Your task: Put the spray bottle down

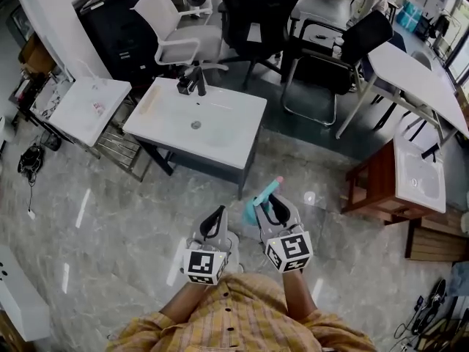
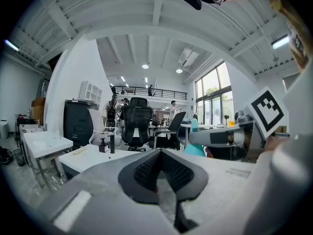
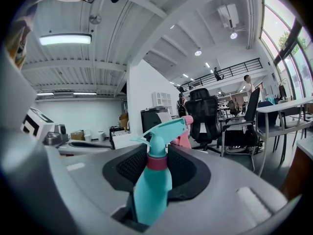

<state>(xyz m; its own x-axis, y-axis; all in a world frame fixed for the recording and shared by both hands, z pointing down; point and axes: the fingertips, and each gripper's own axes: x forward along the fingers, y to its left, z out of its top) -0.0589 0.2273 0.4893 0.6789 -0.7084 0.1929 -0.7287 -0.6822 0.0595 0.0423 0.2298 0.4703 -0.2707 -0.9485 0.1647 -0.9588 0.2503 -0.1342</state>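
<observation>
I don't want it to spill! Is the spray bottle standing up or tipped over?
Upright. The spray bottle stands between the right gripper's jaws, its nozzle on top.

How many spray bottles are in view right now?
1. The teal spray bottle is upright, clamped between the right tool's pads, off the floor. Others could be hidden from these cameras.

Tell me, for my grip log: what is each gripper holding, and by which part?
The right gripper holds the bottle by its neck. The left gripper holds nothing; its jaws are together.
</observation>
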